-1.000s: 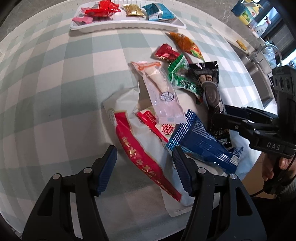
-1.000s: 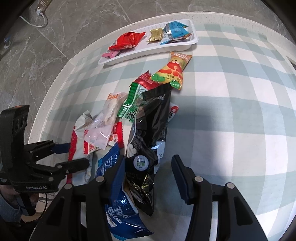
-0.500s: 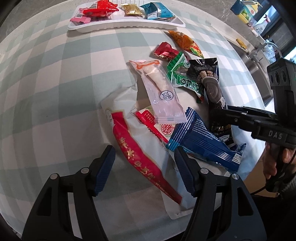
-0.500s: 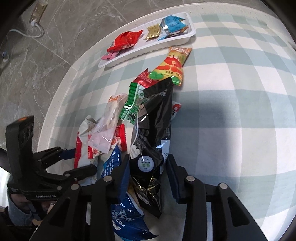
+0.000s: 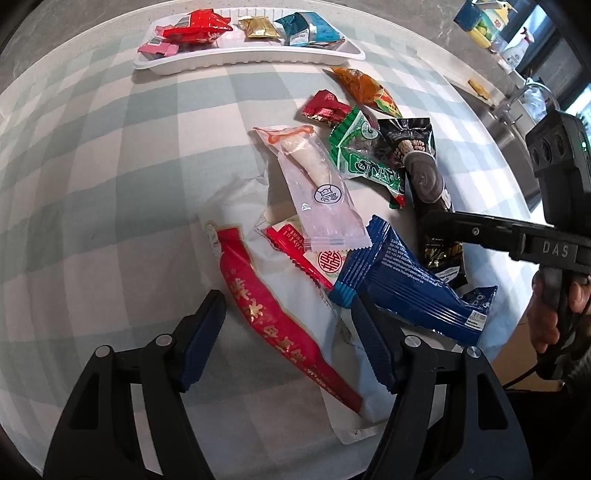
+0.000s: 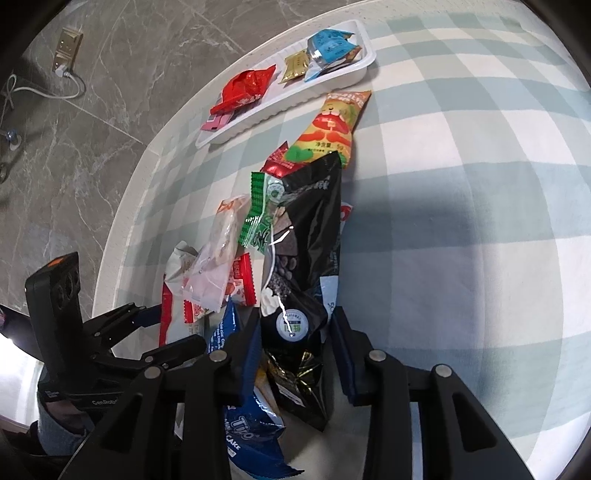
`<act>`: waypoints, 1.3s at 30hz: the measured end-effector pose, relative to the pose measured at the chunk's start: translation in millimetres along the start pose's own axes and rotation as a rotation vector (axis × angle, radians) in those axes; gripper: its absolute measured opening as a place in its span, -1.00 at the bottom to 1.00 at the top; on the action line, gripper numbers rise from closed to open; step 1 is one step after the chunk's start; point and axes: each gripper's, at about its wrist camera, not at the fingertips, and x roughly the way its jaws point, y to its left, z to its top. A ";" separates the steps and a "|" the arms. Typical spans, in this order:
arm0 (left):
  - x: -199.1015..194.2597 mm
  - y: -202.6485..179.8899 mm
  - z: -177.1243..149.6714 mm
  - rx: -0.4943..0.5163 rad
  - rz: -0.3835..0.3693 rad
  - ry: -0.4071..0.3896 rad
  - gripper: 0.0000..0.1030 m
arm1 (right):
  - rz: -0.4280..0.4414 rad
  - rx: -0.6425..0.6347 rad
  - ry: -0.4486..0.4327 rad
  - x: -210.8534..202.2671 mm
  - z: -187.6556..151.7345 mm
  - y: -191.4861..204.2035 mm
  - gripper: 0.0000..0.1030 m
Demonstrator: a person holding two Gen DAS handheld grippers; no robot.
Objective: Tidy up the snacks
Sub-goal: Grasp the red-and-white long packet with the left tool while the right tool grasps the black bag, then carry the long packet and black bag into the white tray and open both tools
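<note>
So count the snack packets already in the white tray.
4 show: pink flat packet at the left end, crinkled red packet beside it, small gold packet mid-tray, blue foil packet rightmost; others may hide beneath.

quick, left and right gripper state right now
Left gripper: open, holding nothing.
Right gripper: shut on the black snack packet.
</note>
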 end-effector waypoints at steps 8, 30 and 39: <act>-4.9 13.7 -3.9 -0.020 0.007 -0.015 -0.64 | 0.036 0.032 -0.010 -4.2 -0.9 -8.6 -0.38; -41.0 42.9 -1.3 -0.094 -0.041 -0.083 -0.65 | 0.138 0.140 -0.060 -39.3 1.2 -38.5 -0.42; -47.8 42.9 20.3 -0.067 -0.038 -0.106 -0.65 | 0.157 0.147 -0.066 -44.1 14.8 -38.1 -0.42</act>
